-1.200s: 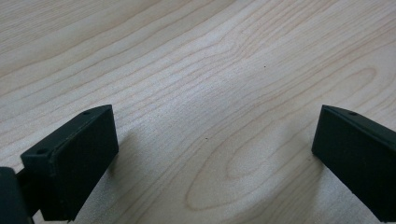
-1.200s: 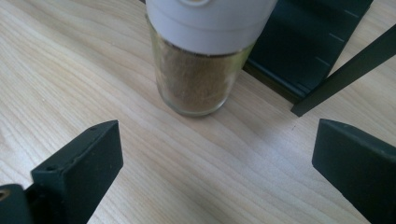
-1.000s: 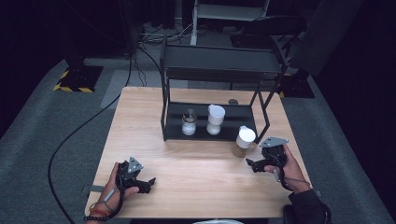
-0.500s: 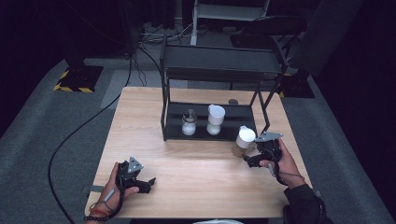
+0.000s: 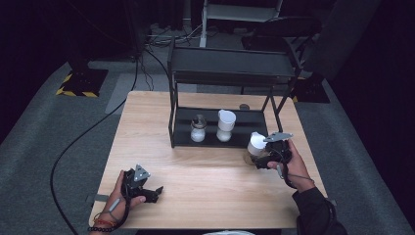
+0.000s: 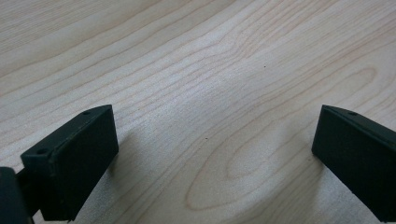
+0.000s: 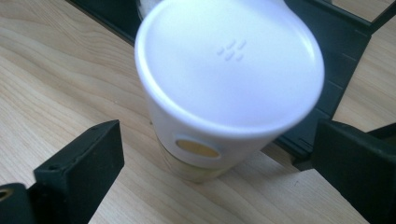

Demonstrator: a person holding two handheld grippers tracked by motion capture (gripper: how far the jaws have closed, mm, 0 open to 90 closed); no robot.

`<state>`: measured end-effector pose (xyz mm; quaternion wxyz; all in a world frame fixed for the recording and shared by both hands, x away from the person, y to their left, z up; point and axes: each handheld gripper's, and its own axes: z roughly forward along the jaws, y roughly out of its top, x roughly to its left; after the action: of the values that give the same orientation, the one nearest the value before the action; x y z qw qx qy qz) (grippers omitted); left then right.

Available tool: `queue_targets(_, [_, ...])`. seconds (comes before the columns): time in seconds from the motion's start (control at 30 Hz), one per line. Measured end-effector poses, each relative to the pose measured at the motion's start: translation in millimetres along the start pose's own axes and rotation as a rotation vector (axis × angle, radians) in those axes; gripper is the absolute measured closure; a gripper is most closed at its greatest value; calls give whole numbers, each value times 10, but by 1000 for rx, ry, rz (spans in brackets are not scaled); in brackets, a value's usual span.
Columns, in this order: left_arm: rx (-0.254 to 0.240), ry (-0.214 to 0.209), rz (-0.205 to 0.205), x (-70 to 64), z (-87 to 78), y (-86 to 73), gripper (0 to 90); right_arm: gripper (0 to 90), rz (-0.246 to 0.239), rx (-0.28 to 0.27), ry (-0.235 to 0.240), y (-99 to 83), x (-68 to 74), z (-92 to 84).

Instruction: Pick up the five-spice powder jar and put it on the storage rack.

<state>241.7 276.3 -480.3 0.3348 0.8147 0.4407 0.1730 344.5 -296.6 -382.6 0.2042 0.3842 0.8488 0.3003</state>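
The right gripper [image 5: 262, 157] has its jaws spread around a white-lidded jar [image 7: 224, 88], not touching it. The jar stands on the table [image 5: 220, 191], just in front of the black rack [image 5: 222, 73]. No writing is readable on the lid; it carries small raised dots and, on its side, a yellow oval. The left gripper [image 5: 149, 188] rests on the table, jaws spread over bare wood.

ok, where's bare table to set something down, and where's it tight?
Free: the wood between the left hand-held gripper and the black rack, running across the table's middle, and the strip left of the rack. Crowded: the rack's lower shelf with the small jar and white pitcher, and the right front corner, where the right hand-held gripper straddles the white-lidded container.
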Motion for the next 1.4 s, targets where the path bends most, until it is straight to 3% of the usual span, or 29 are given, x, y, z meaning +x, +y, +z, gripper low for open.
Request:
queue_targets(0.73, [0,-1,0,1,0,0,4,49,73,23,-16,215,10,157])
queue_targets(1.3, [0,-1,0,1,0,0,4,205,129,49,5,325,-53,275])
queue_targets(1.4, [1,-1,0,2,0,1,4,254,110,67,24,353,-77,285])
